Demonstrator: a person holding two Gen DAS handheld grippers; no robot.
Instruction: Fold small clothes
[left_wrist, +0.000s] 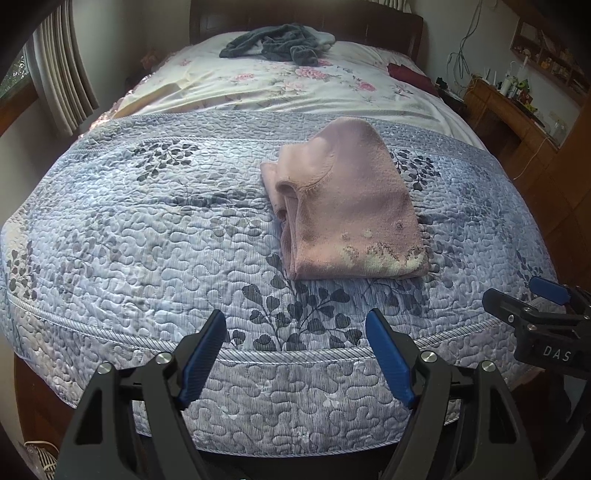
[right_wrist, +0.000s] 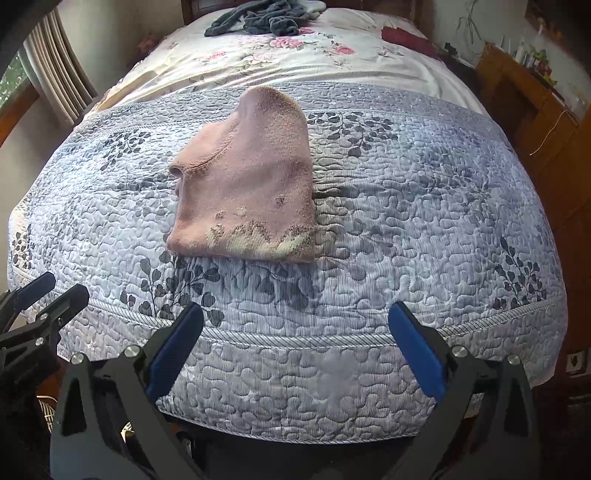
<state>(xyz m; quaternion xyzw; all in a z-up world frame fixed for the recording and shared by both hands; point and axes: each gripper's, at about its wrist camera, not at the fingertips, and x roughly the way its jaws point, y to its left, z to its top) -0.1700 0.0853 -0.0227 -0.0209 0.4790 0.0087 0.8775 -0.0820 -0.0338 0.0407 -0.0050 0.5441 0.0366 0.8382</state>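
A small pink knitted sweater lies folded into a compact bundle on the blue quilted bedspread, with a pale pattern along its near hem. The right wrist view shows the same sweater left of centre. My left gripper hovers open over the bed's near edge, well short of the sweater, nothing between its blue pads. My right gripper is likewise open and empty near the foot of the bed. Each gripper appears at the side of the other's view: the right one and the left one.
A heap of dark grey clothes lies by the headboard on the floral sheet. A maroon item rests at the bed's far right. Wooden furniture stands to the right, curtains to the left.
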